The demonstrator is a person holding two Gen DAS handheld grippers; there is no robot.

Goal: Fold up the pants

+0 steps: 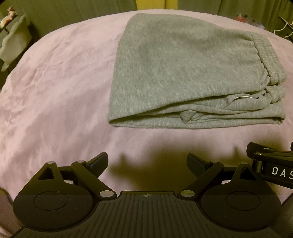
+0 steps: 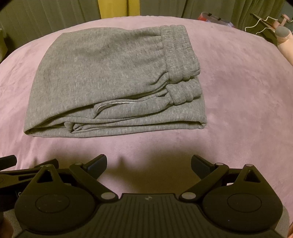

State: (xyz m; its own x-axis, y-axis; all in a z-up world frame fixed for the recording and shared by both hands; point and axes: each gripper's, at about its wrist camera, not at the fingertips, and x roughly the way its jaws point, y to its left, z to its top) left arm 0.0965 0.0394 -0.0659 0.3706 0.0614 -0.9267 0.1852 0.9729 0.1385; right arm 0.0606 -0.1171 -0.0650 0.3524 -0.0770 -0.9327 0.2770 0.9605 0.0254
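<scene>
Grey sweatpants point(image 1: 183, 73) lie folded into a compact stack on the pink blanket point(image 1: 55, 91), ribbed cuffs point(image 1: 271, 60) on the right side. They also show in the right wrist view point(image 2: 109, 82), with cuffs point(image 2: 181, 55) at the right. My left gripper point(image 1: 147, 163) is open and empty, held near the blanket's front, short of the pants. My right gripper point(image 2: 149, 163) is open and empty, likewise in front of the stack. The right gripper's body shows at the left view's right edge point(image 1: 271, 170).
The pink blanket point(image 2: 238, 109) covers the whole bed surface. Green curtains point(image 2: 45, 16) hang behind. A pale chair-like item point(image 1: 14, 42) stands at far left; a red box point(image 2: 210, 18) and a white cable point(image 2: 260, 23) sit at far right.
</scene>
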